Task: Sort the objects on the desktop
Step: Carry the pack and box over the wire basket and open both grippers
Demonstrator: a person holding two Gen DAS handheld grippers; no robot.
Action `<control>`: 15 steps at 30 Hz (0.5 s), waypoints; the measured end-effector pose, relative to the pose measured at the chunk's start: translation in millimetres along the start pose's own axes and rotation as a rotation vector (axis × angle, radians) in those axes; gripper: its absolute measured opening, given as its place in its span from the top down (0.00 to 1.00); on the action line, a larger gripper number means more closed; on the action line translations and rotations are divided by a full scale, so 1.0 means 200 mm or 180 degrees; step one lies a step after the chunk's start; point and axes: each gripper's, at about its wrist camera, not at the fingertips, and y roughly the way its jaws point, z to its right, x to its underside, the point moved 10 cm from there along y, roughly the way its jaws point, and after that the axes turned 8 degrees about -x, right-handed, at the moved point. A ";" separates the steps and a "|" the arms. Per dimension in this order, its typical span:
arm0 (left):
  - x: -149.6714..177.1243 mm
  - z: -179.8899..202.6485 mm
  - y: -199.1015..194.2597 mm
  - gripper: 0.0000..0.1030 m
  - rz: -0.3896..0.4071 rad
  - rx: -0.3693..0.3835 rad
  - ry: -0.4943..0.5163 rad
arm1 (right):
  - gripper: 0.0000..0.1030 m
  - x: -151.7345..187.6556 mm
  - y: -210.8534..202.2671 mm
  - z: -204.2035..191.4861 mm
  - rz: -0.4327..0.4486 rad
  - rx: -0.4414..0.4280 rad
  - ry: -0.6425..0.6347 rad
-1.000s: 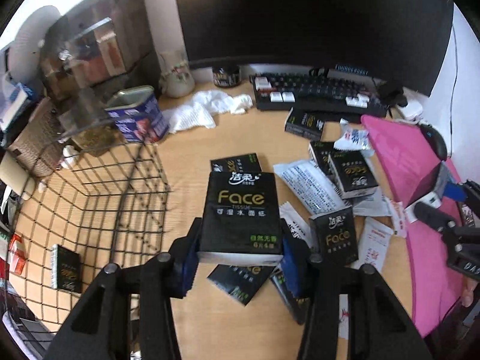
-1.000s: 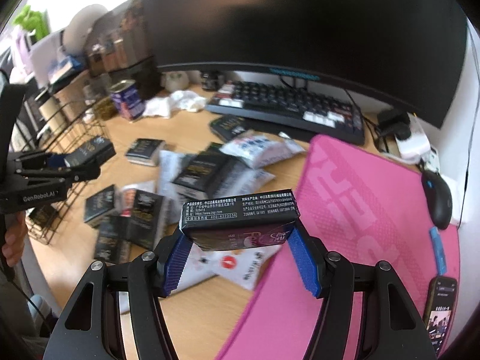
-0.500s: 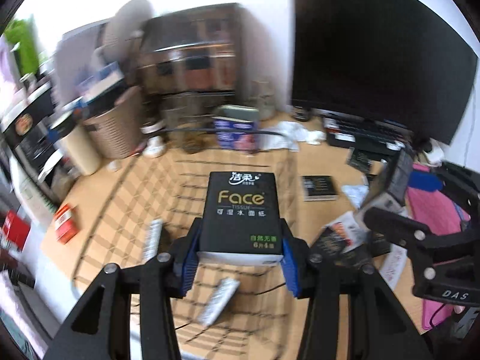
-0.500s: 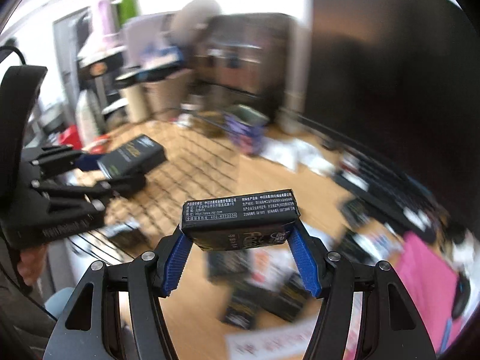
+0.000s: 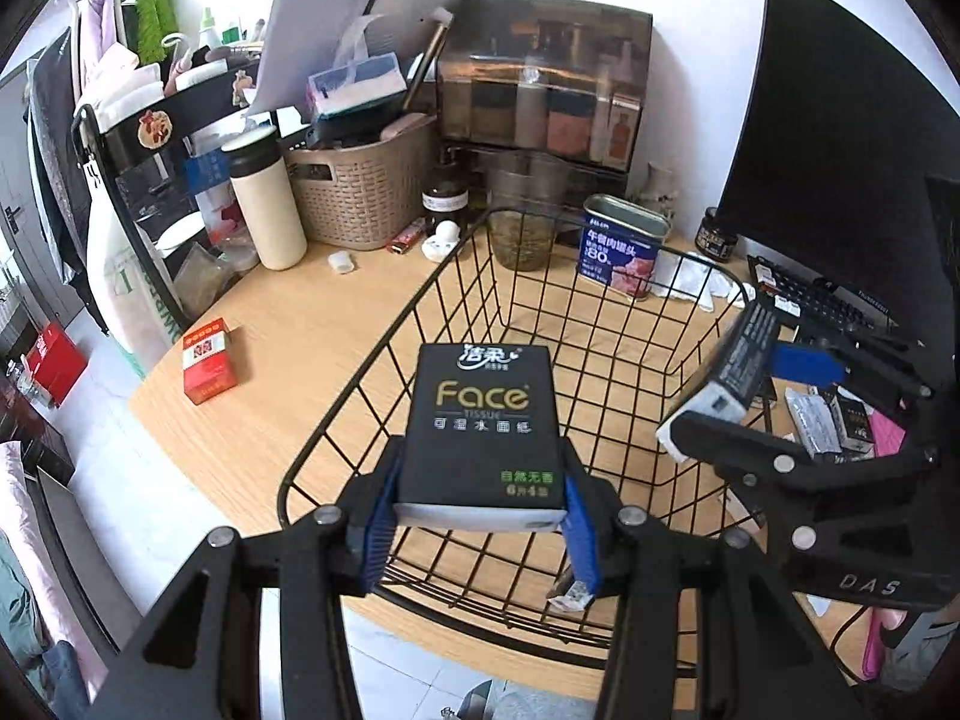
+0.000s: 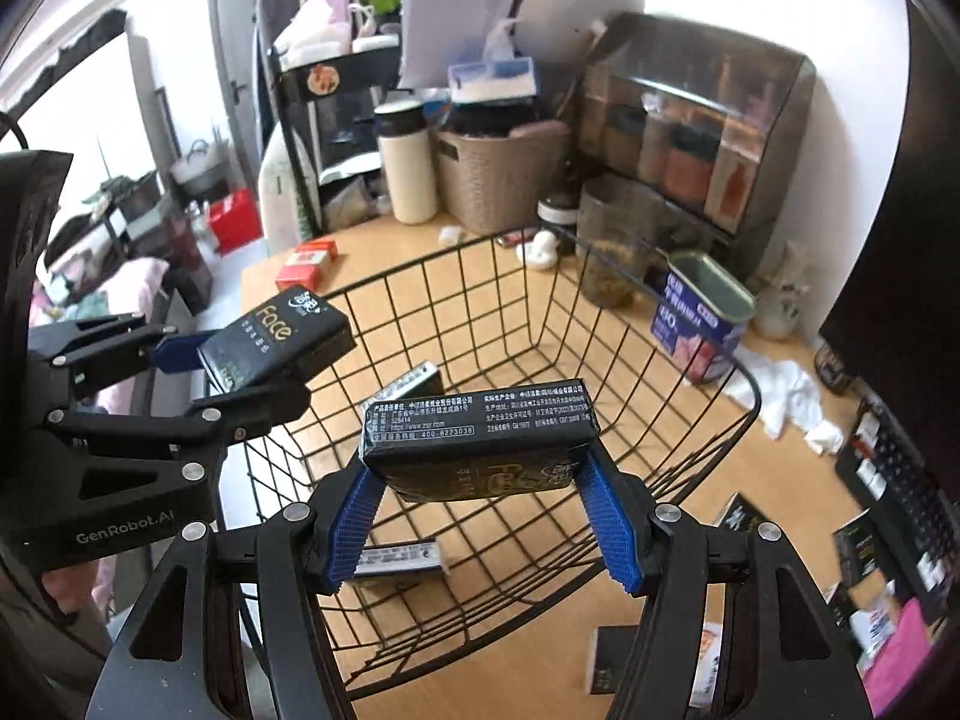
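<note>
My left gripper (image 5: 480, 516) is shut on a black "Face" tissue pack (image 5: 483, 420), held above the near side of a black wire basket (image 5: 420, 312). My right gripper (image 6: 480, 510) is shut on a second black tissue pack (image 6: 480, 438), printed side up, over the same wire basket (image 6: 744, 384). Each gripper shows in the other's view: the right gripper (image 5: 750, 384) at the basket's right rim, the left gripper (image 6: 264, 354) at its left rim. Two small packs (image 6: 414, 381) (image 6: 396, 558) lie on the basket floor.
Behind the basket stand a blue tin (image 5: 621, 252), a glass jar (image 5: 528, 216), a woven bin (image 5: 360, 192) and a cream flask (image 5: 270, 204). A red box (image 5: 207, 360) lies near the desk's left edge. Monitor (image 5: 840, 180), keyboard (image 5: 822, 300) and loose packs (image 6: 738, 516) are to the right.
Both grippers have swung left from the scattered packs by the keyboard and mat to above the wire basket. Each keeps its tissue pack clamped.
</note>
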 end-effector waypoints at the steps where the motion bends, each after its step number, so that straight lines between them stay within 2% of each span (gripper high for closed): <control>1: 0.00 0.00 0.00 0.49 0.0000 0.0005 0.0007 | 0.39 0.00 0.00 0.00 0.0001 0.0007 -0.0006; 15: 0.01 0.03 -0.02 0.49 -0.0019 0.0077 0.0006 | 0.39 -0.03 -0.01 0.03 0.0054 0.0042 0.0017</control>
